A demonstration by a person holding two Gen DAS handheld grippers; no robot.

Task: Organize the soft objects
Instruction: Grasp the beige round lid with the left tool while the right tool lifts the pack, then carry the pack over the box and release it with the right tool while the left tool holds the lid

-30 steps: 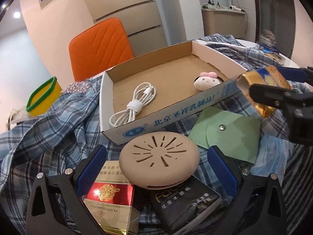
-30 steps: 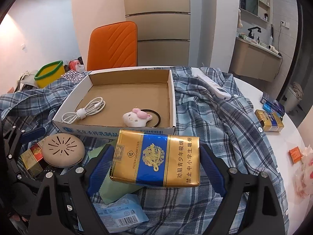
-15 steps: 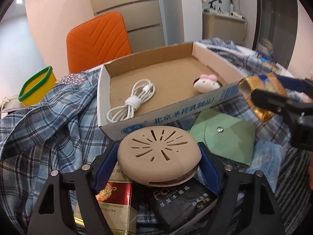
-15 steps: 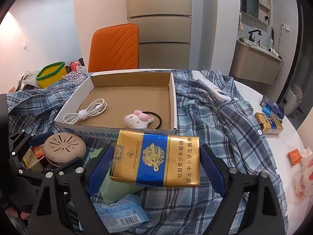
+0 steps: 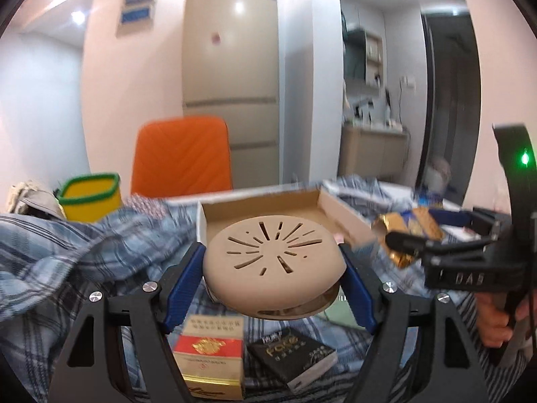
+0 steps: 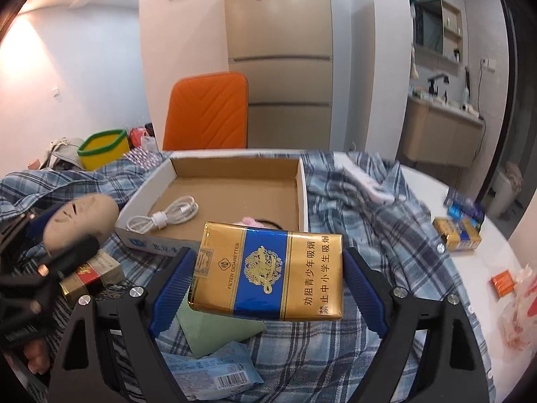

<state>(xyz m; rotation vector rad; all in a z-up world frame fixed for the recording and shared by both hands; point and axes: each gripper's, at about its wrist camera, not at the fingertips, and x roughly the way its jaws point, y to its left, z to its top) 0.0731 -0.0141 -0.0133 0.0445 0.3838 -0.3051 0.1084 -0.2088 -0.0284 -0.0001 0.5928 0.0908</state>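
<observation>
Holding a load in each hand, the person has both tools raised over the near side of the table, which is draped in a blue plaid shirt (image 6: pixel 379 235). The left tool (image 5: pixel 272 265) is clamped on a round beige vented disc (image 5: pixel 272 257), its blue pads (image 5: pixel 186 278) pressing opposite points of the rim; the disc hangs clear of the cloth, tilted slightly toward the camera. The right tool (image 6: pixel 268 273) is clamped on a gold-and-blue cigarette pack (image 6: pixel 268 272), gripped by its two short ends so that its long axis runs straight across between the jaws.

The open cardboard box (image 6: pixel 302 181) lies directly ahead of both tools, its near wall facing them. In the left wrist view the disc overlaps the box mouth, so the left hand appears the nearer; the right tool (image 5: pixel 407 235) shows just to its right there, close alongside.

Inside the box, a coiled white cable (image 6: pixel 167 216) occupies the near-left part, and a small pink-and-white plush (image 6: pixel 253 222) and a black ring lie near the front centre, mostly hidden behind the pack. The far half of the floor is bare and offers the open room. A red cigarette pack (image 5: pixel 208 352), a black pack (image 5: pixel 292 357), a green pouch (image 6: pixel 214 330) and a tissue packet (image 6: pixel 214 371) lie below the tools; the box's near wall is the edge to clear.
</observation>
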